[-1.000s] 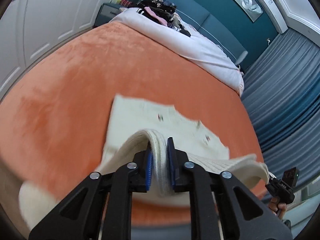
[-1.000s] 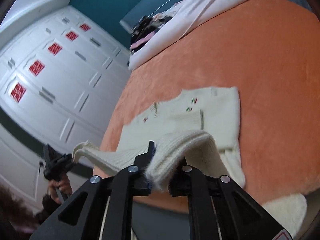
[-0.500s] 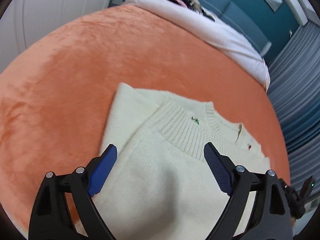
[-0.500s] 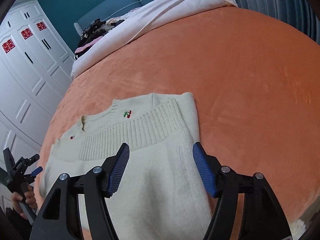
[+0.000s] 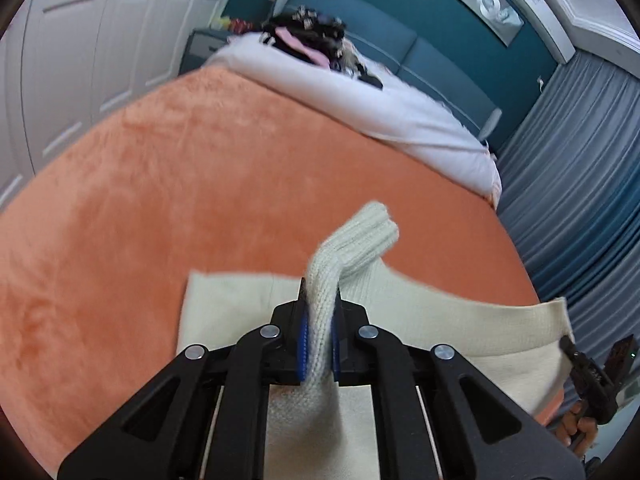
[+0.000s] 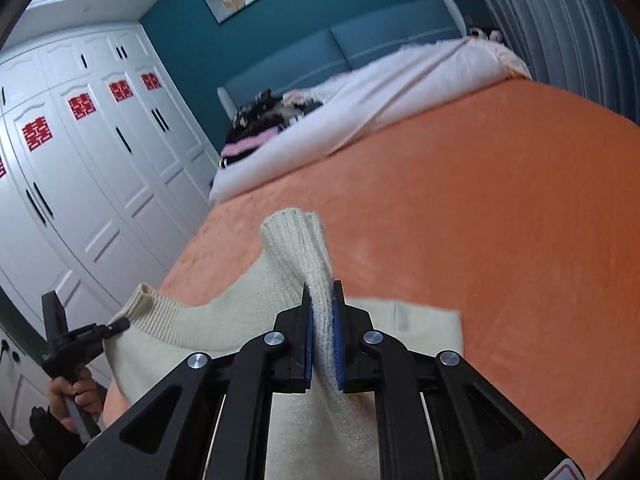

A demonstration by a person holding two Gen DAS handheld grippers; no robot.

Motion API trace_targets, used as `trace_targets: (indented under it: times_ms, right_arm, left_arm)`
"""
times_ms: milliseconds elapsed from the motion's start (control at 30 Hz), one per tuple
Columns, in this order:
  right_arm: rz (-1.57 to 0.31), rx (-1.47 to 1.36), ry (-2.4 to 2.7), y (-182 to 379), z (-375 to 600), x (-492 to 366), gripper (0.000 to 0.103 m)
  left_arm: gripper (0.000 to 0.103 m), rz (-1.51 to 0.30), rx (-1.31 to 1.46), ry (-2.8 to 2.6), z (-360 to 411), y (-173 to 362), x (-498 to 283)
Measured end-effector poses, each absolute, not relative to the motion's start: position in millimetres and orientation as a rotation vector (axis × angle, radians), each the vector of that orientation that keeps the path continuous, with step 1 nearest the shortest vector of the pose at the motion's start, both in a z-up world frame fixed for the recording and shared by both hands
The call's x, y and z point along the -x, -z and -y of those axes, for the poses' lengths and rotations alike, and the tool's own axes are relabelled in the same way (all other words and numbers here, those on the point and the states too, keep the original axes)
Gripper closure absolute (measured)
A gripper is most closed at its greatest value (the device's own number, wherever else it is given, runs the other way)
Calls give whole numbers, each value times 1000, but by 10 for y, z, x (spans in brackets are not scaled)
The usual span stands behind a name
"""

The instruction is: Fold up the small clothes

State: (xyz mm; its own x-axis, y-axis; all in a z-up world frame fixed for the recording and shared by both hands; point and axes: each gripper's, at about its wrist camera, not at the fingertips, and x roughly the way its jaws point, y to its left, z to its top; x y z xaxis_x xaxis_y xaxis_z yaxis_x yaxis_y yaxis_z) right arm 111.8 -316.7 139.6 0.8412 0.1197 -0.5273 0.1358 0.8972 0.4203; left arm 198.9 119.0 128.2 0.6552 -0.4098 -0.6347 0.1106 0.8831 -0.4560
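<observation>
A cream knit sweater (image 5: 224,308) lies folded near the front edge of the orange bedspread (image 5: 180,184). My left gripper (image 5: 320,308) is shut on a ribbed part of it, and the ribbed end (image 5: 368,236) sticks up past the pads. In the right wrist view my right gripper (image 6: 322,300) has its jaws closing, with the blue pads pressed on another ribbed fold of the sweater (image 6: 200,332). The knit hangs stretched between the two grippers. Each view shows the other gripper at its side, the left gripper (image 6: 114,326) and the right gripper (image 5: 580,364), with a hand below it.
A white duvet (image 5: 380,112) is bunched at the head of the bed with a dark pile of clothes (image 5: 308,36) on it. White wardrobe doors (image 6: 80,168) run along one side and grey curtains (image 5: 580,168) along the other.
Half a second ago both grippers stood open over the flat, folded sweater. Both have since drawn back and shut on ribbed parts of it, which now stand lifted off the bed.
</observation>
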Motion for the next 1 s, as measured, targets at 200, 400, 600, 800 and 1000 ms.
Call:
trace_targets:
  times_ms: [200,400,600,800,1000]
  right_arm:
    - [-981,-533,208,137,3534,-1607,95]
    - [-914,-536,248,-43,3498,-1422,89]
    - [-808,-487,132,-572,2986,-904,83]
    - [-956,-400,-216,-265,1611,-869,83]
    - [-1027,-378,-125,-37,1902,-739,99]
  left_arm:
    - [95,-1088,336,136,-1108,-141,-2460]
    - [88,-1031,311,110,-1089,29,-2317]
    - [65,-933,453,129,-1229,-407,-1772]
    - [64,-979,396,296,-505,-423,-1032]
    - [74,-1011,246,171,-676,-140,-938]
